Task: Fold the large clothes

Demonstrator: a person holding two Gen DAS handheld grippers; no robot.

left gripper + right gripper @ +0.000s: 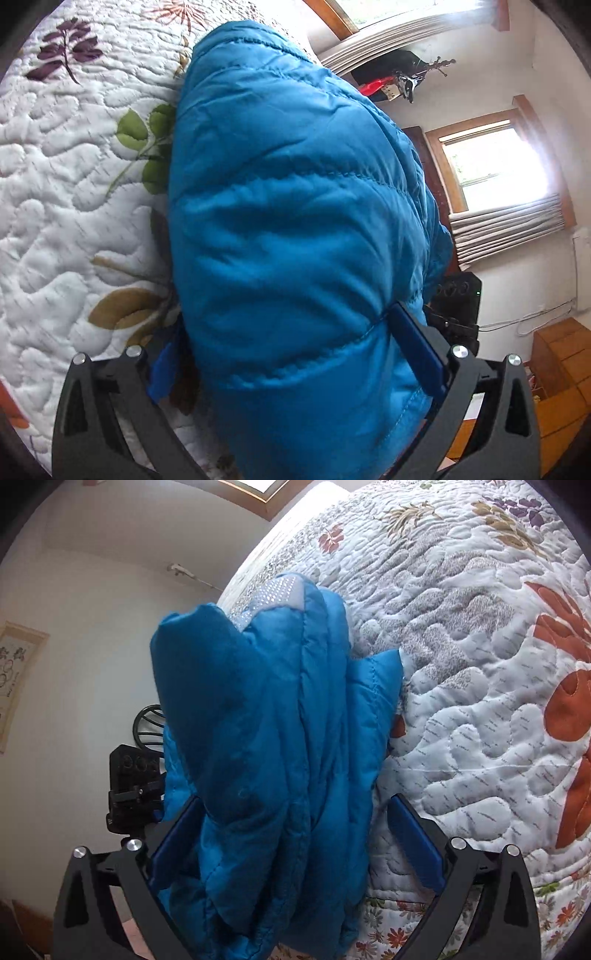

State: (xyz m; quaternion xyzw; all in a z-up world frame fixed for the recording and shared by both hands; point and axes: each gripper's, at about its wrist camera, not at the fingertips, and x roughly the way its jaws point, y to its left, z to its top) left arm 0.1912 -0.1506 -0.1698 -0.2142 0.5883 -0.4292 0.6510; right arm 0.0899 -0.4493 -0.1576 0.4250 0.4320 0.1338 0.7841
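Both the left gripper [295, 354] and right gripper [291, 838] pinch the puffy, slippery blue down jacket [295, 221] above the quilted bed [55, 184]; thick seamed edges likely grip best.

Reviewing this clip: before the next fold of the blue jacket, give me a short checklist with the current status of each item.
1. Left gripper has jacket between its fingers: ok, a thick bundle fills the gap.
2. Right gripper has jacket between its fingers: ok.
3. Grips firm: cannot tell; both sets of fingers stand wide around bulky fabric.
4. Jacket over the quilt: ok, quilt lies beside and beyond it.
5. Sleeves tucked in: cannot tell; fabric is bunched.
6. Silver-dotted lining hidden: not ok, a patch shows.
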